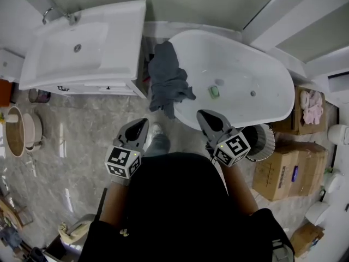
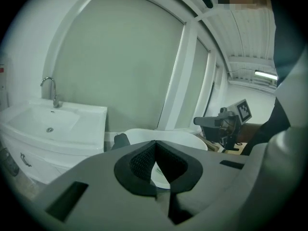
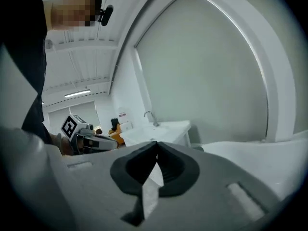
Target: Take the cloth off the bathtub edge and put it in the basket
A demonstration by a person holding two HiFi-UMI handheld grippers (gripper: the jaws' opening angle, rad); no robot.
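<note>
Hovering short of the cloth [image 1: 166,78], with left tongs [image 1: 143,123] and right tongs [image 1: 202,115] both clenched on nothing.
Facing the cloth draped over the bathtub [image 1: 240,59] edge at 12 o'clock from the left tongs, with the basket [image 1: 260,142] at 3 o'clock from the right tongs. Risking, by arriving without unclenching, merely shoving the cloth off the rim onto the floor [image 1: 82,130], or pinching one loose fold and dropping it short.

Dark grey cloth [image 1: 166,81], white bathtub [image 1: 245,70], white sink [image 1: 82,48], grey marbled floor [image 1: 82,135], brown cardboard boxes [image 1: 281,173]
</note>
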